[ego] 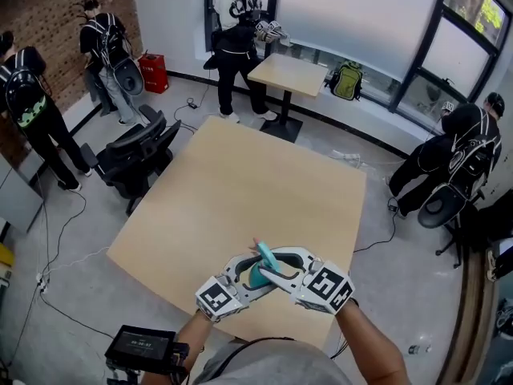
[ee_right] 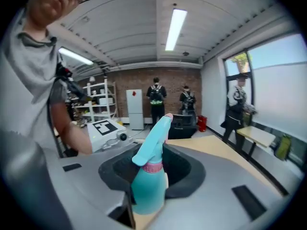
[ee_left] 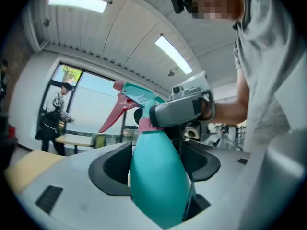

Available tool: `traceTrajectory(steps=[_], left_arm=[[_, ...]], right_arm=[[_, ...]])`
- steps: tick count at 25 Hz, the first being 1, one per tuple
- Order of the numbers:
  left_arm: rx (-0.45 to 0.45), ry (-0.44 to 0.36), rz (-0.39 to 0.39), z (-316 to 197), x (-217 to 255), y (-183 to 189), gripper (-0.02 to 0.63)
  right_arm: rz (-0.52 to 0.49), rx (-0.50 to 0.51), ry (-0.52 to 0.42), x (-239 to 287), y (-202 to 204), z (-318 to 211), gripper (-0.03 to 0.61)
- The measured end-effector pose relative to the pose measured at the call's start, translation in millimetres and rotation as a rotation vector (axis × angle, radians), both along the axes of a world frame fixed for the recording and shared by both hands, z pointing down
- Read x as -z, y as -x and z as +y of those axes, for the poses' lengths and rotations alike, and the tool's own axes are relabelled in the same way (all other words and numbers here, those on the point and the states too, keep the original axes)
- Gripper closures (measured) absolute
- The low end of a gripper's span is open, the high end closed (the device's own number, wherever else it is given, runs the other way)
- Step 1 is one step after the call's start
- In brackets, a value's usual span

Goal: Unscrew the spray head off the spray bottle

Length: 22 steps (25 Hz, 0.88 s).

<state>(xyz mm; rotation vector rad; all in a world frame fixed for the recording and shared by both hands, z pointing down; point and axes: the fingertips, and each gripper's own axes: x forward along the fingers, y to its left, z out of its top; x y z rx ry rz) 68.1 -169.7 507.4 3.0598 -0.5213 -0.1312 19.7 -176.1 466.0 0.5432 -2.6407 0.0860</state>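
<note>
A teal spray bottle (ego: 258,277) is held in the air over the near edge of the wooden table (ego: 240,183). My left gripper (ego: 250,279) is shut on the bottle's body (ee_left: 158,176), which fills the gap between its jaws. Above the pink collar (ee_left: 145,124) sits the teal spray head (ee_left: 141,97) with its pink trigger (ee_left: 112,116). My right gripper (ego: 278,273) comes in from the right and is shut on the spray head (ee_right: 154,143); one of its grey fingers (ee_left: 180,110) lies across the neck. The bottle's base is hidden.
Several people stand around the room. Black office chairs (ego: 136,155) stand left of the table, and a small table (ego: 288,74) with a green backpack (ego: 346,80) beside it lies beyond. A screen device (ego: 144,345) hangs at the lower left.
</note>
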Motion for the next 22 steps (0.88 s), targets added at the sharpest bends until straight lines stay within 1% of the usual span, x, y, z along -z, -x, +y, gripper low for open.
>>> traceTrajectory(steps=[1, 2, 3, 5, 7, 8, 9, 10, 11, 12, 13, 15, 17, 19, 21, 22], left_arm=[[-0.086, 0.025, 0.030, 9.8, -1.3, 0.0, 0.302], [-0.167, 0.041, 0.036, 19.7, -4.8, -0.6, 0.302], [-0.241, 0.048, 0.021, 29.6, -10.4, -1.9, 0.302], [-0.381, 0.050, -0.012, 50.5, -21.1, -3.8, 0.305], [-0.495, 0.063, 0.005, 67.7, -21.4, -2.4, 0.307], [-0.528, 0.087, 0.023, 72.2, -17.4, -0.7, 0.307], [-0.539, 0.118, 0.041, 73.0, -12.5, 1.3, 0.308], [-0.526, 0.149, 0.059, 70.1, -8.4, 3.2, 0.308], [-0.492, 0.174, 0.073, 64.1, -6.0, 5.0, 0.311], [-0.439, 0.190, 0.080, 55.9, -5.4, 6.5, 0.311], [-0.373, 0.194, 0.076, 46.6, -6.1, 7.9, 0.313], [-0.233, 0.180, 0.045, 29.3, -9.8, 10.7, 0.313], [-0.102, 0.149, -0.025, 16.7, -14.9, 12.9, 0.314], [0.028, 0.092, -0.146, 6.5, -21.0, 13.7, 0.314], [0.139, 0.036, -0.264, -1.0, -27.0, 12.1, 0.314], [0.177, 0.015, -0.301, -2.4, -29.5, 10.3, 0.315]], right_arm=[[0.023, 0.103, -0.022, -2.0, 4.3, 11.0, 0.445], [0.049, 0.205, -0.033, -6.3, 7.4, 22.1, 0.445], [0.076, 0.296, -0.030, -12.3, 9.0, 32.5, 0.445], [0.111, 0.436, 0.012, -21.5, 9.1, 51.6, 0.445], [0.096, 0.525, 0.075, -20.4, 6.7, 66.0, 0.445], [0.077, 0.550, 0.105, -17.1, 4.5, 69.4, 0.446], [0.055, 0.558, 0.128, -13.4, 1.9, 69.6, 0.445], [0.033, 0.545, 0.141, -10.1, -0.4, 66.4, 0.445], [0.012, 0.511, 0.140, -7.8, -2.2, 60.3, 0.445], [-0.010, 0.460, 0.125, -6.7, -3.3, 51.9, 0.445], [-0.035, 0.395, 0.099, -6.0, -4.1, 42.2, 0.426], [-0.114, 0.246, 0.052, -1.9, -5.9, 23.9, 0.339], [-0.205, 0.087, 0.055, 5.3, -11.0, 9.9, 0.331], [-0.259, -0.052, 0.076, 10.8, -15.0, -0.9, 0.331], [-0.253, -0.138, 0.078, 9.1, -14.9, -6.1, 0.331], [-0.225, -0.166, 0.067, 5.5, -14.1, -7.2, 0.333]])
